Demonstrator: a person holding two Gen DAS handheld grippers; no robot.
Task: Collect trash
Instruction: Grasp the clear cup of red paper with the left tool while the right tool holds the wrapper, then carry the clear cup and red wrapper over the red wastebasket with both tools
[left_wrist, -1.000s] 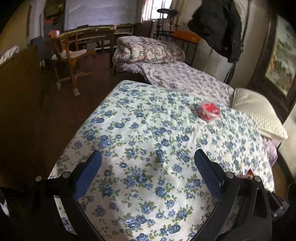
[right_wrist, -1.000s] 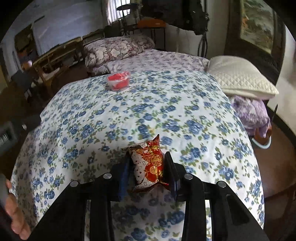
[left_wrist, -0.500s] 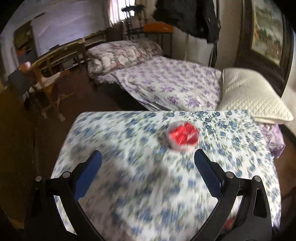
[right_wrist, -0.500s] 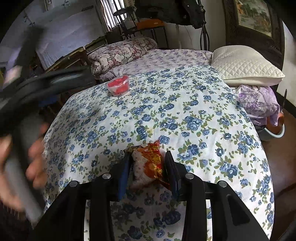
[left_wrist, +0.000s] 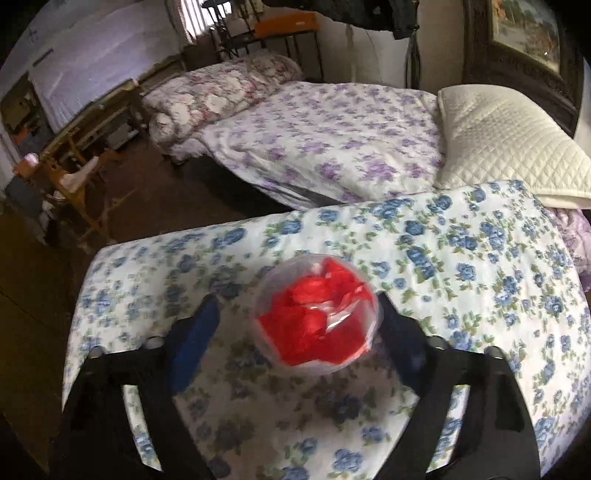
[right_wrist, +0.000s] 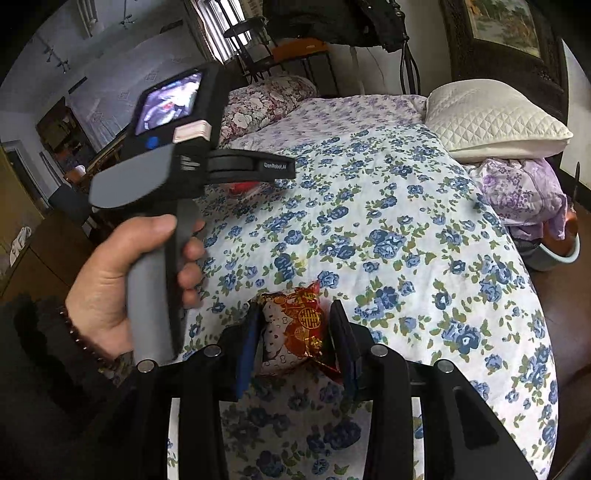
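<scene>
We see a bed with a blue-flowered quilt (right_wrist: 388, 221) spread over it. On the quilt, near its far edge, sits a clear plastic cup (left_wrist: 317, 314) stuffed with red scraps (blurred). A white quilted pillow (right_wrist: 491, 118) lies at the head, a crumpled purple-flowered cloth (right_wrist: 517, 192) beside it, and a purple-flowered sheet (left_wrist: 332, 140) covers the stretch beyond.
</scene>
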